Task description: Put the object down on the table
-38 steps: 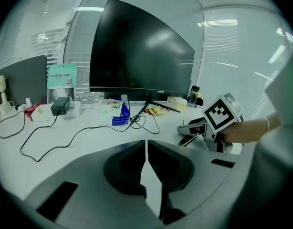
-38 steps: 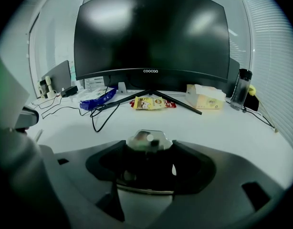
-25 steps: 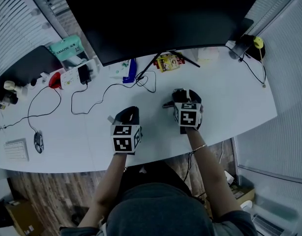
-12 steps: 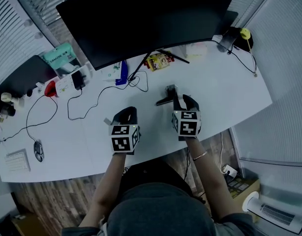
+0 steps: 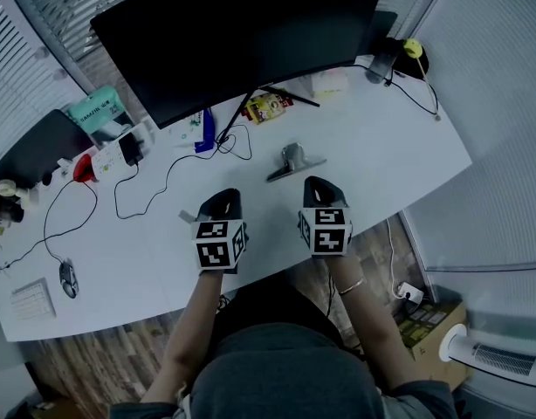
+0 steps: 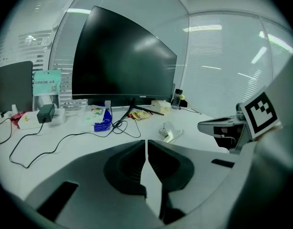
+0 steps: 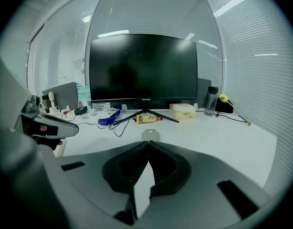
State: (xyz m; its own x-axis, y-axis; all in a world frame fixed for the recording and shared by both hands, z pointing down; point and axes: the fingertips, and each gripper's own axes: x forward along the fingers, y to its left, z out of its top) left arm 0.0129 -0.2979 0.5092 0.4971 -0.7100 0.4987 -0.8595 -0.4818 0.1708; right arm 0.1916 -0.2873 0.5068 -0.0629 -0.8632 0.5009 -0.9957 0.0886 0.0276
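Observation:
The object is a silver metal clip that lies on the white table in front of the monitor stand. It also shows in the left gripper view and just beyond the jaw tips in the right gripper view. My right gripper sits a short way nearer the table's front edge, clear of the clip. Its jaws have just been closing and now meet with nothing between them. My left gripper hovers to the left, jaws together and empty.
A large dark monitor fills the back of the table, its stand legs behind the clip. A black cable, a blue packet, a snack packet, a bottle and a mouse lie around.
My right gripper has drawn back from the clip toward the table's front edge and shut its jaws. The clip stays on the table. My left gripper has hardly moved.

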